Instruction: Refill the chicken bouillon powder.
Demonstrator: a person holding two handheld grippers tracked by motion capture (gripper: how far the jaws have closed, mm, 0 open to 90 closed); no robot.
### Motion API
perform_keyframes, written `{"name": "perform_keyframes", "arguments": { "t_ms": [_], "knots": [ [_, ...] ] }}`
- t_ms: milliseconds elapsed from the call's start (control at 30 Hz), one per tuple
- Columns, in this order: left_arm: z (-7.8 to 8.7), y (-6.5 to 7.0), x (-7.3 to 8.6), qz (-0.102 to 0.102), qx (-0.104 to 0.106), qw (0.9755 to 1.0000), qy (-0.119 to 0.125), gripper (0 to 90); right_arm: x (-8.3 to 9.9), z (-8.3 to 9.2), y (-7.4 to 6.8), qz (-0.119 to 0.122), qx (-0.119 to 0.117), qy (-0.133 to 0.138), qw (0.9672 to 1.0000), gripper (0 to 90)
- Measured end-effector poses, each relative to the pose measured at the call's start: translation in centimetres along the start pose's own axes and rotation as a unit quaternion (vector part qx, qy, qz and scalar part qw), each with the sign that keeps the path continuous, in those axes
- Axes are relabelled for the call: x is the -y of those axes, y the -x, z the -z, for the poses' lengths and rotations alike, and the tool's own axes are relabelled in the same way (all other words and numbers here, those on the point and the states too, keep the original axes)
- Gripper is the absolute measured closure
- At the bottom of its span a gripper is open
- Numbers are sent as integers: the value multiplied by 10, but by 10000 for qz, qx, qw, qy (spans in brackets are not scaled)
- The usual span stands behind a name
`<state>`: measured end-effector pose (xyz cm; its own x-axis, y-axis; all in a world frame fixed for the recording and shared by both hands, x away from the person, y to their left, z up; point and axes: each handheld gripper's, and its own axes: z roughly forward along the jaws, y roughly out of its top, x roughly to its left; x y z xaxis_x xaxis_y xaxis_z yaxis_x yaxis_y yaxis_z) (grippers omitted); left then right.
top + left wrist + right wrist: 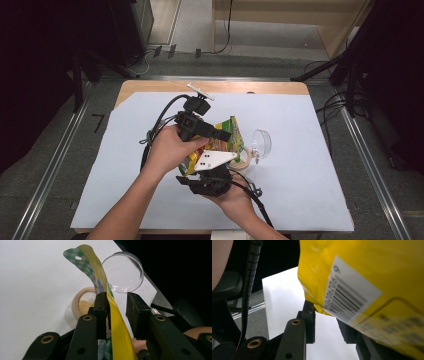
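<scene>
**Over the open jar: pouch held between two grippers, spill risk**

Above the small jar (82, 305), the yellow pouch (117, 332) hangs in the air, gripped from two sides. Its checked top flap (83, 258) curls up and away, just beside the clear lid (123, 272) lying on the white sheet (300, 170) past the jar.

Left gripper (116, 312): jaws part open, pouch edge running between them. The film lies against one pad; a gap shows at the other, so I cannot tell whether the hold is firm.

Right gripper (325, 322): jaws part open under the pouch's lower corner, by the barcode label (349, 300). Whether the pads pinch the corner or only sit beside it is hidden by the pouch body.

Jar holds some tan powder, mouth open, standing on the sheet below the pouch.

Risks, as judged:
- Slack grip on thin film; the pouch could slide out and drop onto the jar, tipping it
- Pouch mouth is not clearly lined up over the jar; tilting now could send powder onto the sheet
- Two grippers close together above the jar; a pull in opposing directions could tear or jerk the film
- Lid near the jar could be knocked by a swinging flap
</scene>
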<state>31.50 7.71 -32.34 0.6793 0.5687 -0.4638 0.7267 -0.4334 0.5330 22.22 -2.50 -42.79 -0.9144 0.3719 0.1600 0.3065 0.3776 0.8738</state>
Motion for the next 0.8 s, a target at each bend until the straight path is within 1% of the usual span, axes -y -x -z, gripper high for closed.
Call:
{"name": "perform_keyframes", "arguments": {
  "t_ms": [67,133,200,300,367,433,567,600,633,667,800],
  "knots": [
    [-1,2,0,-70,-66,9999,-33,715,0,-1,0,1,-6,16,10000,710],
    [-2,4,0,-71,-86,9999,-29,717,1,-2,0,-45,-18,16,10000,715],
    [-2,5,0,-83,-82,9999,-32,718,2,-2,0,-13,30,44,10000,717],
    [-2,5,0,-130,-81,9999,15,715,2,-1,-1,-55,14,61,10000,717],
    [-1,5,-1,-212,-157,9996,101,712,1,0,-1,-115,-14,99,9999,717],
    [0,5,-1,-181,-135,9996,144,711,-1,2,-2,-159,-69,128,9998,717],
    [0,1,-2,-131,-96,9998,123,707,-2,1,-2,-201,-58,81,9997,715],
    [0,-2,-2,-66,-13,9999,115,706,-3,1,-2,-211,-43,63,9997,713],
    [0,-2,-2,-66,-13,9999,115,704,-3,1,-2,-218,-40,42,9997,712],
    [1,-4,-2,-1,47,9999,117,703,-4,2,-2,-208,-48,27,9998,712],
    [1,-4,-2,-21,-8,9999,122,699,-5,2,-4,-156,-17,30,9999,710]
  ]
}}
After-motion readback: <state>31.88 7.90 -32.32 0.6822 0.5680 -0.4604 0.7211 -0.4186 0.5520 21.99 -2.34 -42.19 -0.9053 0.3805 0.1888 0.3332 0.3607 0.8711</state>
